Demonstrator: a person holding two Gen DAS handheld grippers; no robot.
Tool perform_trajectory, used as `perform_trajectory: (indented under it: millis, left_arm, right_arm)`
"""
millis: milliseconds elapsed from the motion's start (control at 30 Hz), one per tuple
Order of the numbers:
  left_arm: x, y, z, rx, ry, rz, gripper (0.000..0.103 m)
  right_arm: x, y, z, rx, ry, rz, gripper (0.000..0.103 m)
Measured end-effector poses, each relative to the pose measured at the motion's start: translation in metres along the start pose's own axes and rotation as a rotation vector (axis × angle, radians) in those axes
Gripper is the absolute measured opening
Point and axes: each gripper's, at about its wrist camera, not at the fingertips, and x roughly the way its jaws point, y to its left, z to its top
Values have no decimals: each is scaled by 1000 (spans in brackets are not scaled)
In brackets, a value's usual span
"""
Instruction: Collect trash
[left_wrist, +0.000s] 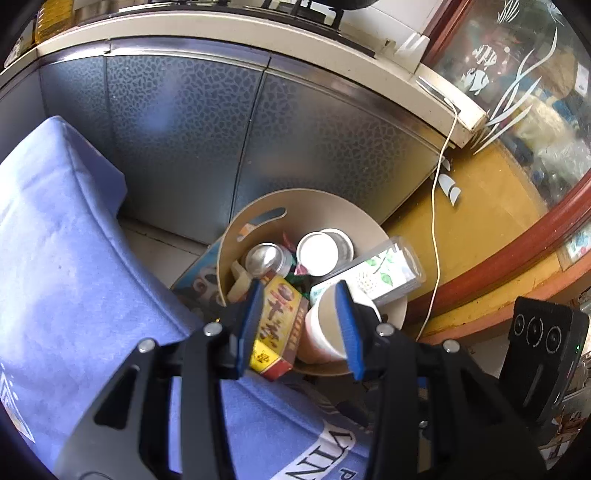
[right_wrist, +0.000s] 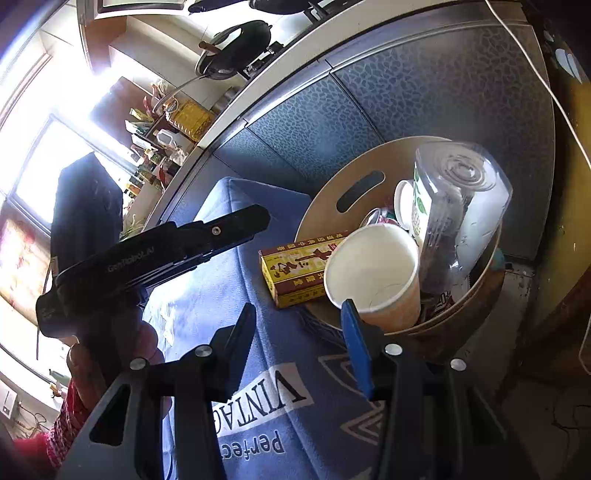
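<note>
A beige round bin (left_wrist: 317, 205) (right_wrist: 332, 177) stands on the floor, filled with trash. In it are a can (left_wrist: 267, 258), a white cup (left_wrist: 319, 253) and a clear plastic box with a leaf print (left_wrist: 373, 271) (right_wrist: 461, 206). A paper cup (left_wrist: 325, 325) (right_wrist: 373, 266) and a yellow-red carton (left_wrist: 280, 317) (right_wrist: 299, 266) lean over the near rim. My left gripper (left_wrist: 299, 328) (right_wrist: 258, 221) hovers open above the carton and cup, touching neither. My right gripper (right_wrist: 297, 339) is open over a blue cloth (right_wrist: 229, 266); its right pad (right_wrist: 354, 343) sits just below the paper cup.
The blue cloth (left_wrist: 74, 240) covers a surface beside the bin. Grey patterned cabinet doors (left_wrist: 184, 129) stand behind it, under a counter with a wok (right_wrist: 236, 44). A white cable (left_wrist: 436, 229) hangs to the right, near a red-framed glass door (left_wrist: 535, 110). A hand (right_wrist: 110, 354) holds the left gripper.
</note>
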Motion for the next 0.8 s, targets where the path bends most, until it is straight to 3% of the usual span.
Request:
perform_trajectory:
  millis: [167, 333, 533, 667, 800]
  left_arm:
    - [-25, -4, -7, -3, -33, -23, 38]
    - [-69, -16, -28, 19, -99, -29, 38]
    - [-120, -41, -77, 97, -188, 37, 39]
    - [-152, -57, -113, 154, -258, 98, 56]
    - [-182, -68, -139, 192, -328, 132, 61]
  right_arm:
    - [-31, 7, -9, 22, -68, -5, 49]
    - [-67, 22, -27, 21, -173, -88, 49]
    - [-100, 46, -62, -18, -240, -188, 49]
    - [-116, 65, -80, -38, -267, -233, 58]
    - [-129, 79, -89, -55, -283, -247, 63]
